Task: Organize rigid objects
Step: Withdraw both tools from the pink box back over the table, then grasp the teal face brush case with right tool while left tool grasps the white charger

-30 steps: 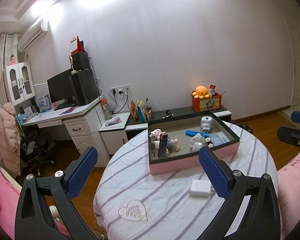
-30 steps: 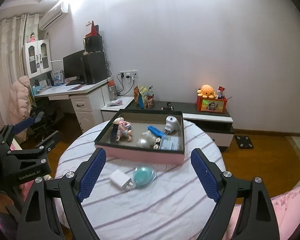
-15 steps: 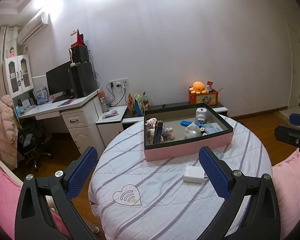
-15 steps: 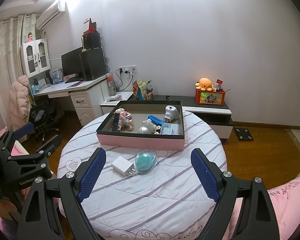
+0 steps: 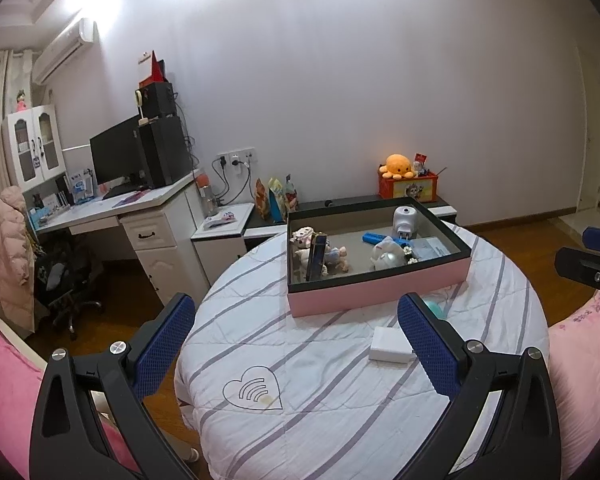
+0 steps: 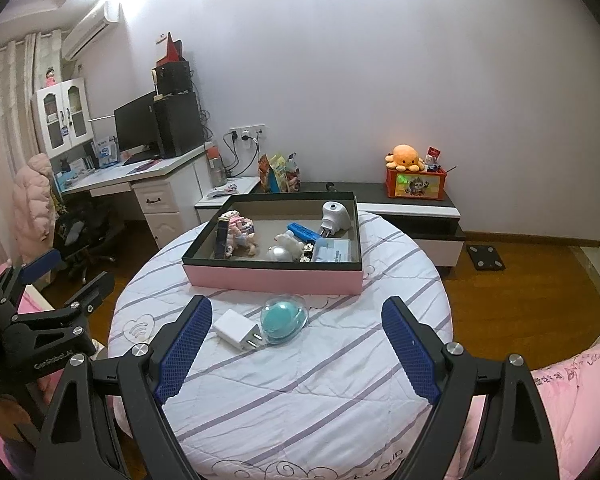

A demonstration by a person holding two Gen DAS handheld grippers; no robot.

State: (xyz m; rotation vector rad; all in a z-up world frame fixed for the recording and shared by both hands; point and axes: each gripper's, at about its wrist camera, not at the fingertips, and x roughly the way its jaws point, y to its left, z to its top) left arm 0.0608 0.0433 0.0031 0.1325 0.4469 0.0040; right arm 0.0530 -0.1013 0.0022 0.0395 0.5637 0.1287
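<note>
The white charger (image 6: pixel 236 330) and the clear capsule with a teal ball (image 6: pixel 284 319) lie touching each other on the striped round table (image 6: pixel 300 392), just in front of the pink box (image 6: pixel 272 278), which already holds toys and a white plug. I judge these two are the pieces left to put away. My right gripper (image 6: pixel 296 344) hangs above them with jaws wide apart, holding nothing; my left gripper (image 5: pixel 296 340) is also spread and empty. Next I must lower one gripper around one piece. The table edge is well apart, and the cloth gives free room.
</note>
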